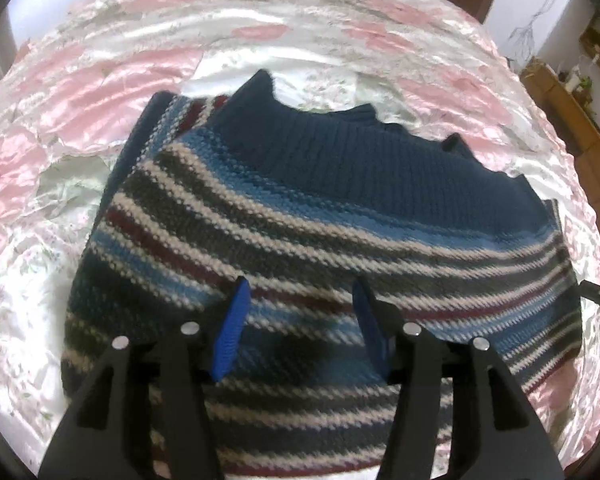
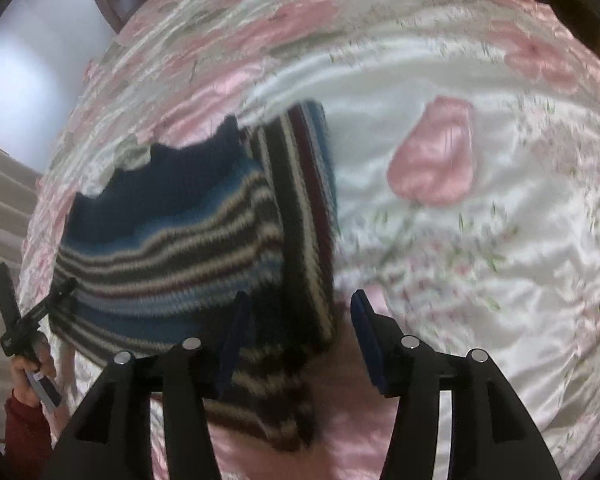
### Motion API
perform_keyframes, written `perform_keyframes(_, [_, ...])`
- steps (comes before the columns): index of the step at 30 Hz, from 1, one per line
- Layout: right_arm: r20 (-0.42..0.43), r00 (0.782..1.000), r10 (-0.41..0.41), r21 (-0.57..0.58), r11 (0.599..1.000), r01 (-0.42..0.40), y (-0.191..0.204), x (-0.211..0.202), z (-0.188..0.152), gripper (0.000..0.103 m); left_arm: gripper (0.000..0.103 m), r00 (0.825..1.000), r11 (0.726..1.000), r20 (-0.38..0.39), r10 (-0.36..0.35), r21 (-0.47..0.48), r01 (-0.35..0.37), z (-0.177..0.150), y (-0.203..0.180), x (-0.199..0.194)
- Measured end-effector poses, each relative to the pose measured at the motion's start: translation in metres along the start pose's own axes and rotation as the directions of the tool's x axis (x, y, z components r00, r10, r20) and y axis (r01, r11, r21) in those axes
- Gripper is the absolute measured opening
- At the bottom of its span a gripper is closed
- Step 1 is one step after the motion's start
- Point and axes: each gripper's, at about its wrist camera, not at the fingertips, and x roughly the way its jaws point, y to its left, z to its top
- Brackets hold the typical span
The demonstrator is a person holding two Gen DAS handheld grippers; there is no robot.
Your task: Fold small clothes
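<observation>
We see a striped knitted sweater (image 1: 300, 216) lying on a bed covered by a shiny pink-and-white floral bedspread (image 1: 148, 60). Its dark blue ribbed band (image 1: 364, 152) points toward the far edge of the bed, and a striped part is folded across the body along one side (image 2: 312, 200).

Our left gripper (image 1: 298, 328) hovers over the striped body near the bed's near edge, its blue-padded fingers (image 1: 230, 332) spread wide with nothing between them.

Our right gripper (image 2: 298, 340) also has its fingers (image 2: 232, 344) set wide apart; the lower end of the folded striped part lies in the gap between them, but we cannot tell whether they touch it.

In the right wrist view, a hand (image 2: 28, 372) in a red sleeve (image 2: 24, 432) holds the other gripper at the sweater's opposite side.
</observation>
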Motion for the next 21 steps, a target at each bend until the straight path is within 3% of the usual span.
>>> perform_keyframes(14, [-0.084, 0.996, -0.039, -0.045, 0.998, 0.035, 0.011, 0.036, 0.007, 0.062, 0.058, 1.000, 1.000, -0.028, -0.003, 0.023, 0.004, 0.011, -0.026, 0.024])
perform_keyframes(21, [-0.078, 0.997, -0.022, -0.053, 0.998, 0.017, 0.017, 0.047, 0.006, 0.058, 0.060, 1.000, 0.998, -0.012, 0.006, 0.061, -0.005, 0.009, -0.028, 0.026])
